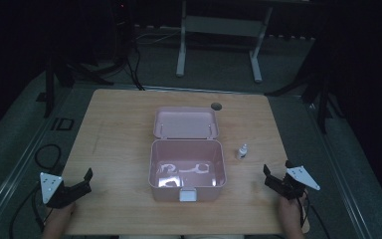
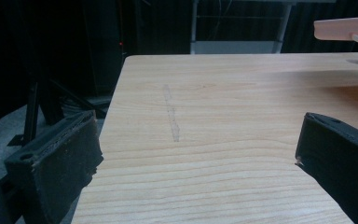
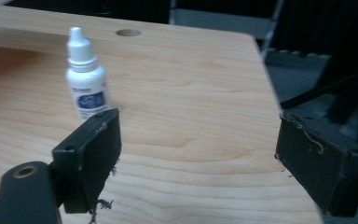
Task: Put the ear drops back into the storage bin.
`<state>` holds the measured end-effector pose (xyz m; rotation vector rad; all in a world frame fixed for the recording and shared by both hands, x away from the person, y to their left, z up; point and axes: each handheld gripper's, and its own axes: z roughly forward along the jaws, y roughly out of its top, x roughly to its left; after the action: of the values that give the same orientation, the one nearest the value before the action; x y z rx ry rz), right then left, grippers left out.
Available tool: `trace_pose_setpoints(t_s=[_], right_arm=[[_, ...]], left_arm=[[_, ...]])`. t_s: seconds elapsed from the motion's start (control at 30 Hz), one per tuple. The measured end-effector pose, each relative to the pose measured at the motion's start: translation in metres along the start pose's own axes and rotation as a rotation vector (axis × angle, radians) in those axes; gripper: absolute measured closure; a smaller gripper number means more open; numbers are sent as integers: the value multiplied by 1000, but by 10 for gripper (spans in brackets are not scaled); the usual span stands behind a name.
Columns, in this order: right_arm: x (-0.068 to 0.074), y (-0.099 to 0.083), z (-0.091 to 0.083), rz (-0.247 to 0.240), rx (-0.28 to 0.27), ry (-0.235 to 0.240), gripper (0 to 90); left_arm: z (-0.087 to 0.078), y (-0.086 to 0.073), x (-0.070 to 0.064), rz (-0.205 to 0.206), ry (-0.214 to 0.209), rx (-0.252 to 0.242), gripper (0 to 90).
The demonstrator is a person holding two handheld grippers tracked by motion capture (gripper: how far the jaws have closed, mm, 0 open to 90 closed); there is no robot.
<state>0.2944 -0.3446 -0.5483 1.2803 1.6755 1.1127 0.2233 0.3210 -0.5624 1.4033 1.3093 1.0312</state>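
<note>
Tipping is your main risk: the small dropper bottle (image 1: 242, 151) stands upright on the bench (image 1: 119, 129) just right of the open pink box (image 1: 187, 191), and your right gripper (image 1: 274, 180), jaws wide open and empty like the left gripper (image 1: 79, 185), could knock it over by closing off-centre.

The right hand-held gripper (image 3: 198, 154) is seen with its two black jaws spread wide apart above the wooden surface (image 3: 191, 112), nothing held between them. A small white dropper bottle (image 3: 86, 79) with a blue label is stood upright just beyond the left jaw. A round hole (image 3: 128, 32) is seen in the surface farther back.
</note>
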Motion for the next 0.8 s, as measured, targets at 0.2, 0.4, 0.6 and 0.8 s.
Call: trace_pose_setpoints(t_s=[0.2,0.4,0.6,0.8], right_arm=[[-5,9,8,10,126,107,144],[-10,15,8,46,275,120,132],[-14,27,7,22,461,131,126],[-14,37,6,0,625,150,124]], left_arm=[[0,0,0,1,-1,-1,4],[0,0,0,3,-3,-1,4],[0,0,0,3,-7,-1,3],[0,0,0,4,-9,-1,3]])
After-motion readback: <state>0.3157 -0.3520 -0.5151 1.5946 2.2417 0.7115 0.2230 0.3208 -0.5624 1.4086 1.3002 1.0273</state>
